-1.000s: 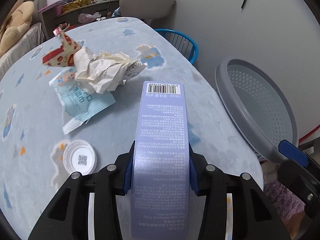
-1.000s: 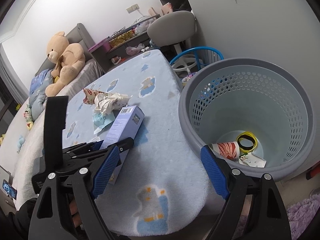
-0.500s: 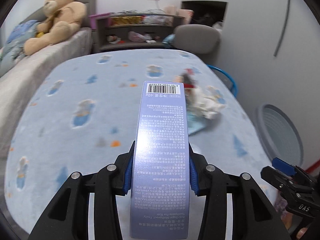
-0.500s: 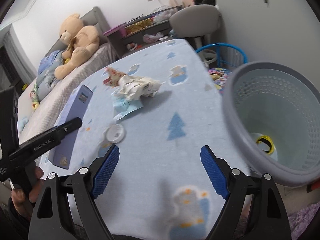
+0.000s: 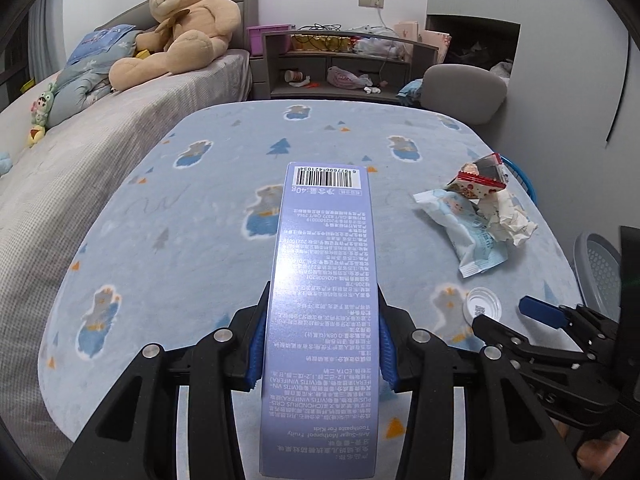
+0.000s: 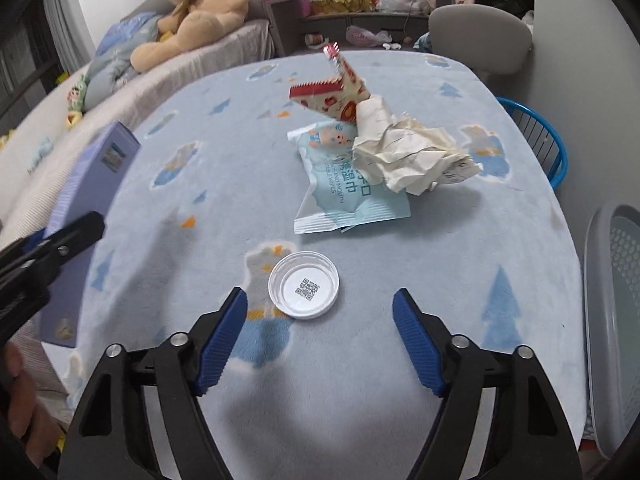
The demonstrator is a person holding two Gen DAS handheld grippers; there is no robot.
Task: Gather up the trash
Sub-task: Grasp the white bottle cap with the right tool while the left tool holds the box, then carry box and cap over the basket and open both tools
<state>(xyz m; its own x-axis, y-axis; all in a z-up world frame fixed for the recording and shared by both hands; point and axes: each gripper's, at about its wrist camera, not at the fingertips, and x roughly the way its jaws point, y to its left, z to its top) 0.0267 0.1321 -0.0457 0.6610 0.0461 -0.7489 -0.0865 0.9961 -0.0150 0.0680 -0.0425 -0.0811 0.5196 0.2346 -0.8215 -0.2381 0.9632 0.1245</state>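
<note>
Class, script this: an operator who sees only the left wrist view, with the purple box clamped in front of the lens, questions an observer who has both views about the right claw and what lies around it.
Operator: I see only one blue pad of the right claw. Is it open?
Observer: Open. Its jaws have just been closing, and the pads touch nothing.
Operator: Where is the white lid from there?
Observer: It shows between the fingertips, nearer the left one, lying on the table.
Operator: Anything near my purple box?
Observer: A hand shows below it, at the lower left edge.
</note>
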